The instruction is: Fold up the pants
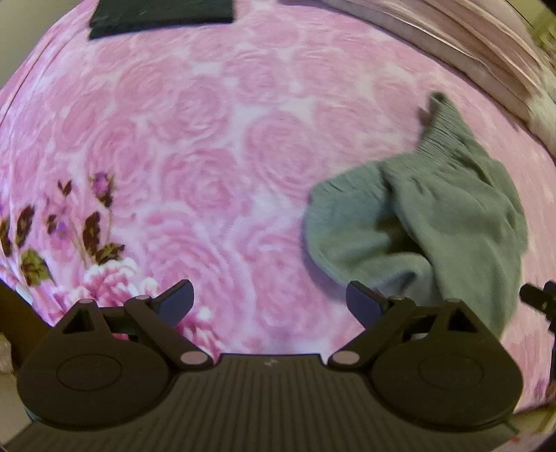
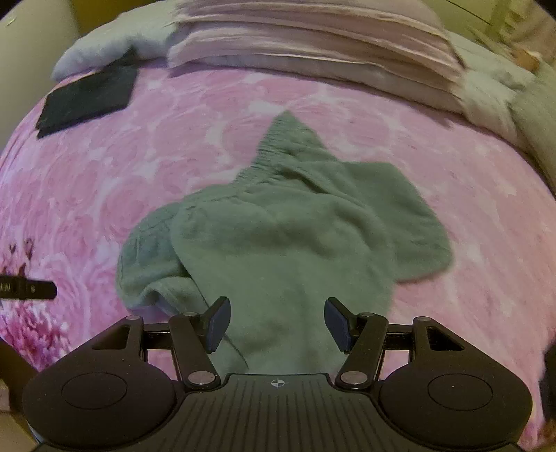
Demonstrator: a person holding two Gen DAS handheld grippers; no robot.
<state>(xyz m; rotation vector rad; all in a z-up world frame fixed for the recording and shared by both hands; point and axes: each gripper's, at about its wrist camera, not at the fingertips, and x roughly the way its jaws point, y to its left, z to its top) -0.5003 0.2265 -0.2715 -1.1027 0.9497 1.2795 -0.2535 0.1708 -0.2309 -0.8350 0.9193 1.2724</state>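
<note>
— Right wrist view first: what fills it?

— A pink rose-print blanket (image 2: 469, 215) spreads over the whole bed, curving off at both sides. Along its far edge lies a stack of pale folded bedding (image 2: 312, 45). Much open blanket lies left of centre.

— And the pants?

— The grey-green fleece pants (image 2: 285, 236) lie crumpled in the middle of the blanket, the gathered waistband pointing toward the far edge, one leg running down between the fingers of the right gripper (image 2: 277, 325). Its jaws stand wide apart with the fabric beneath them; whether the pads touch it cannot be told.

— Anything smaller?

— A dark folded garment (image 2: 87, 101) sits flat near the far left corner, well apart from the pants.

— What does the left wrist view give?

— The left gripper (image 1: 270, 300) hangs spread wide above bare blanket (image 1: 208, 156), holding nothing. The pants (image 1: 434, 222) lie to its right, near its right finger. The dark garment (image 1: 160, 14) sits at the top edge. No containers show.
</note>
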